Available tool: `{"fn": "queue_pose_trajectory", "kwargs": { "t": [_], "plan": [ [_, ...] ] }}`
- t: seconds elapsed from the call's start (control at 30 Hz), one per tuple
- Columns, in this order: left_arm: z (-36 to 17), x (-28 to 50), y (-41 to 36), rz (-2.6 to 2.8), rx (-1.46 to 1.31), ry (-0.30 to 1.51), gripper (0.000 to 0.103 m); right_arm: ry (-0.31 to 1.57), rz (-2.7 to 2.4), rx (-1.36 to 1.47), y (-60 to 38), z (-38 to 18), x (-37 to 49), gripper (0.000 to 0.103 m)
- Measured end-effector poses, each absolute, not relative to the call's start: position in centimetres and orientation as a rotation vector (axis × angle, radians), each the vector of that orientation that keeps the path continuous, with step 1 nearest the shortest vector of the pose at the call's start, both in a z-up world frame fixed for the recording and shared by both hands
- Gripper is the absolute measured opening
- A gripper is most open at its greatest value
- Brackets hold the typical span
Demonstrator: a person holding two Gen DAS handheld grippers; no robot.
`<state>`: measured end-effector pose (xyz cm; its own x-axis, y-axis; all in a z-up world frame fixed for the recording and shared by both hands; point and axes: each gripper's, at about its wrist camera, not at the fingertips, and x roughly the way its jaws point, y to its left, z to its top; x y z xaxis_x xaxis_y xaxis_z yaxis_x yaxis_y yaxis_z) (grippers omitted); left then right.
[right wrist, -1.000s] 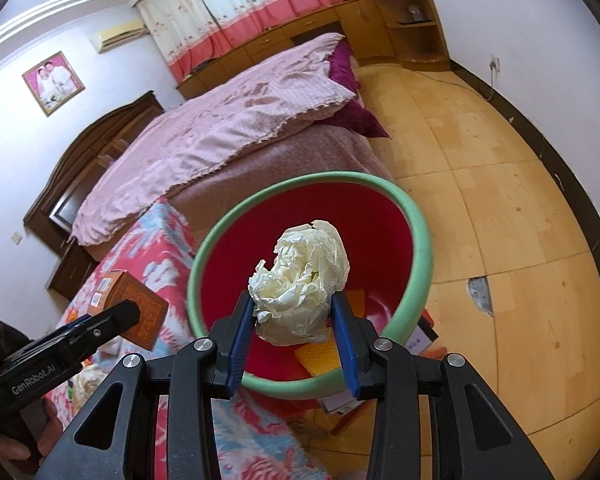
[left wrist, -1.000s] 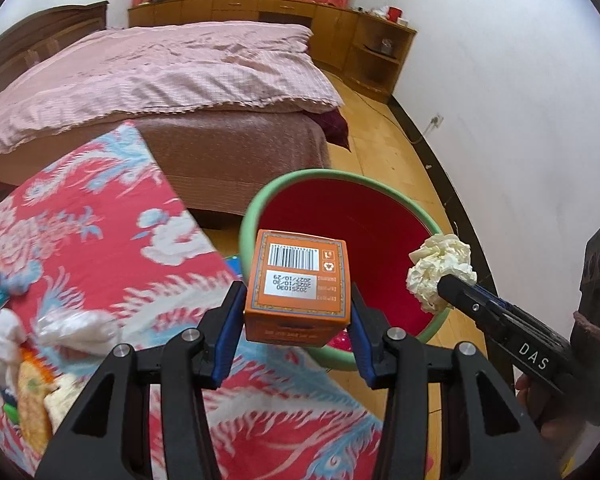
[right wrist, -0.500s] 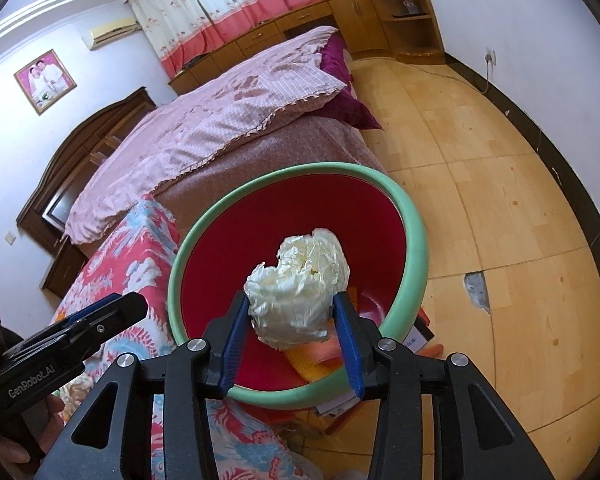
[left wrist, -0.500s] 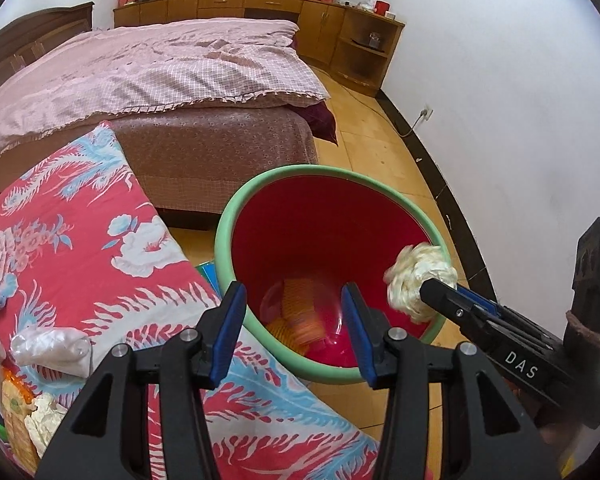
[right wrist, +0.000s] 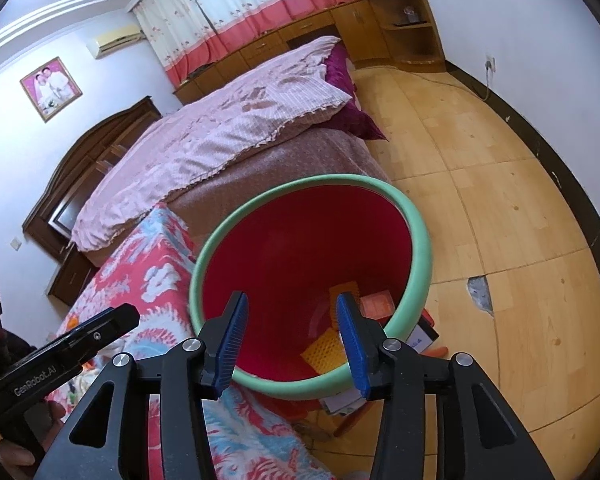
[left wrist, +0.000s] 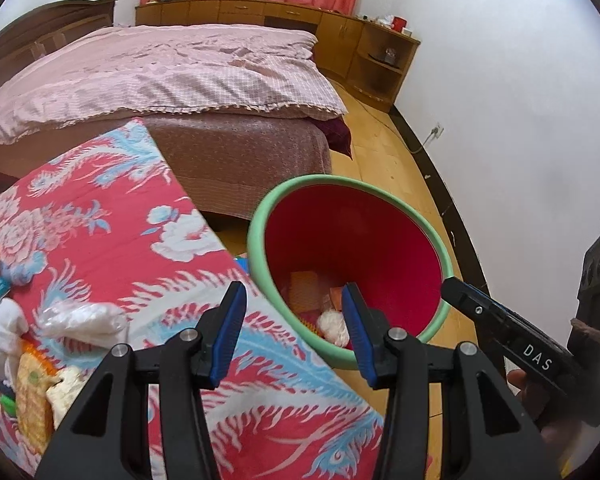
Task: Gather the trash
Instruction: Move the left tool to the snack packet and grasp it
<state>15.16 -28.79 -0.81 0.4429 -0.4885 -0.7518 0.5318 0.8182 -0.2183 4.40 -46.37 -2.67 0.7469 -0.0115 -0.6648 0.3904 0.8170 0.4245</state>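
We hold both grippers tilted down over the bin (left wrist: 342,184), a red tub with a green rim standing on the wood floor (right wrist: 500,208) beside the cloth-covered table (left wrist: 100,248).

Our left gripper (left wrist: 296,334) hangs at the bin's 7 o'clock rim, jaws parted about halfway with nothing between the blue pads (left wrist: 229,330). Our right gripper (right wrist: 292,340) sits over the bin's near rim, at 6 o'clock in its own view; its jaws are opening and nothing is between them. In the left view the right gripper's body enters from 4 o'clock, its tip at the bin's right rim, with part of a hand (left wrist: 540,400) beneath it.

The paper wad (left wrist: 334,324) lies on the bin's bottom, just beside the left gripper's right finger in that view. Orange packets (right wrist: 326,346) and a small orange box (right wrist: 376,304) lie there too.

More trash (left wrist: 32,360) waits on the table at 8 o'clock of the left view: white wrappers and a yellow packet, well apart from both grippers.
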Motion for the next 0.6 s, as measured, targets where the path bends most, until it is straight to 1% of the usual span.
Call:
{"fn": "queue_pose_trajectory", "kwargs": {
  "t": [0.4, 0.6],
  "plan": [
    [0.9, 13.9, -22.2, -0.524, -0.011, 0.880, 0.050, 0.687, -0.158, 0.554, -42.1, -0.8, 3.9, 0.047],
    [0.8, 13.5, -17.8, -0.454, -0.038, 0.876, 0.050, 0.695, -0.115, 0.540, -39.6, -0.3, 4.0, 0.048]
  ]
}}
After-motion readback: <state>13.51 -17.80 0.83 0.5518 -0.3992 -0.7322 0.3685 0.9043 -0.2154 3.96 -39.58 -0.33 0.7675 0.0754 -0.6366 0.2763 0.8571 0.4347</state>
